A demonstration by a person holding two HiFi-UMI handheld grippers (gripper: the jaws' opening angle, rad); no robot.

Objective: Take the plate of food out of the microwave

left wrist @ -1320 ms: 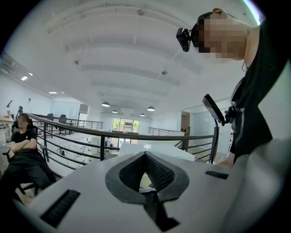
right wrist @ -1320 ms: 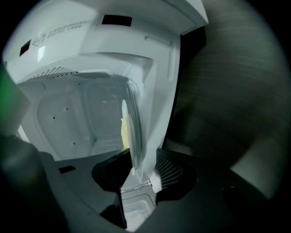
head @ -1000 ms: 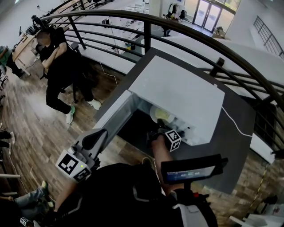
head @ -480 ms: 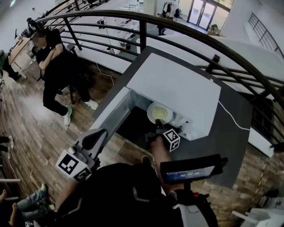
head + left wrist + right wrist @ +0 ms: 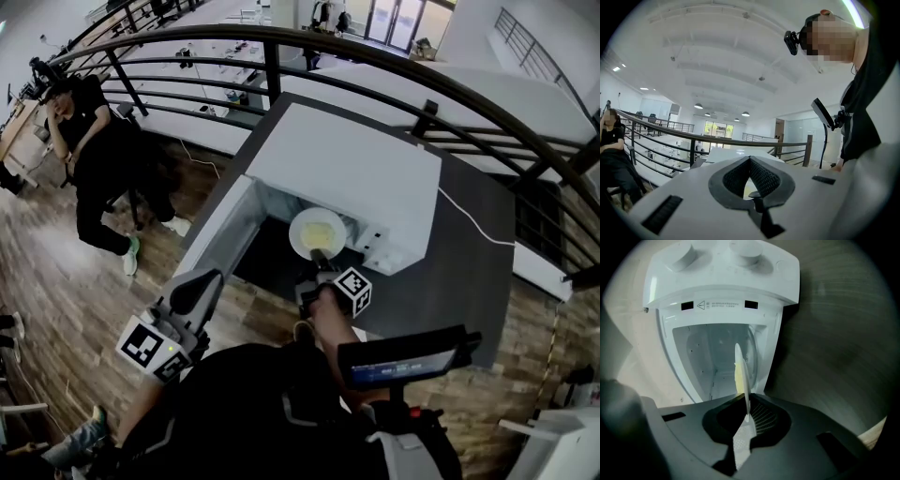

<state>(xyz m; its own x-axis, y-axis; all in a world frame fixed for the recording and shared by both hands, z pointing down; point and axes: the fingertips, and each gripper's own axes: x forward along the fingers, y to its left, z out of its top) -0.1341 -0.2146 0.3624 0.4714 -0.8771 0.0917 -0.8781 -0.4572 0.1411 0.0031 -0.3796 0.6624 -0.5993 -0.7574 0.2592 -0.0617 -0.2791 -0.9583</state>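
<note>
The white microwave (image 5: 347, 169) stands on a dark table (image 5: 469, 272) with its door (image 5: 217, 232) swung open to the left. A white plate (image 5: 317, 230) of yellow food sits at the mouth of the cavity, partly outside it. My right gripper (image 5: 319, 264) is shut on the plate's near rim. In the right gripper view the plate (image 5: 742, 376) shows edge-on, pinched between the pads of the right gripper (image 5: 746, 416), with the microwave (image 5: 722, 277) cavity behind it. My left gripper (image 5: 199, 289) hangs low at the left, far from the microwave. It is shut, and the left gripper (image 5: 750, 160) holds nothing.
A dark metal railing (image 5: 375, 66) curves behind the table, with a lower floor beyond it. A person (image 5: 84, 141) sits on a chair at the left on the wooden floor. A white cable (image 5: 469, 225) runs from the microwave across the table.
The right gripper has drawn back toward me with the plate. The plate has slid from deep in the cavity out to its front edge.
</note>
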